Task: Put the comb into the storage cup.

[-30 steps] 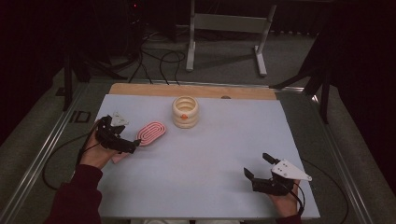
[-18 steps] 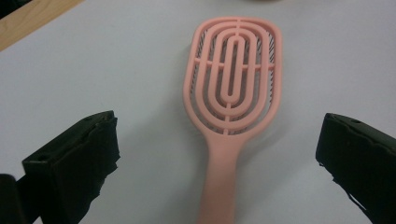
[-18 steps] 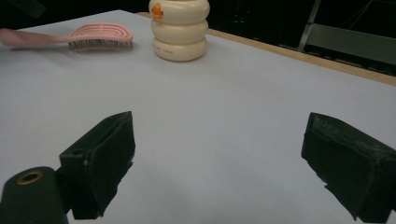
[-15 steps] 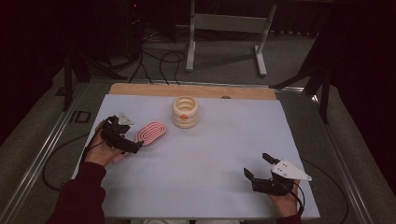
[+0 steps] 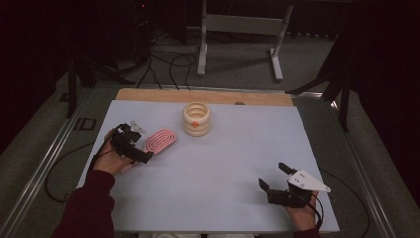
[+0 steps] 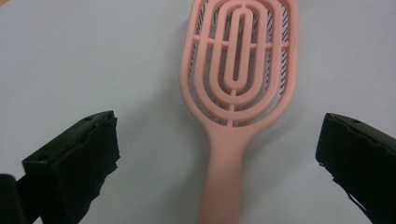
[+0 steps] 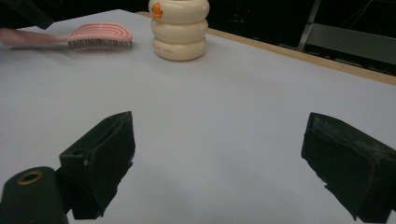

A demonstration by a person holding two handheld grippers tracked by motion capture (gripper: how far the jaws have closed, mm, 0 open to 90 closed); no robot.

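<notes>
Straddling the handle of the pink hairbrush (image 6: 238, 93) near the desk's left edge, the left tool (image 6: 219, 154) is spread wide, gripping nothing. Next it likely must lower and close on the handle. Right tool (image 7: 219, 163) rests released near the front right corner.

count, obj on counter (image 5: 218, 173): 2 total. 1x pink hairbrush (image 5: 159, 141), lying flat, bristles down. 1x cream ribbed holder (image 5: 196, 119), 3 stacked rings w/ 1 orange mark on its side. grippers: 2, i.e. 1x left gripper (image 5: 139, 154), 1x right gripper (image 5: 274, 176), 2 black jaws each, 4 jaws total. hands: 2. counter: 1, w/ 1 white sheet over it.
</notes>
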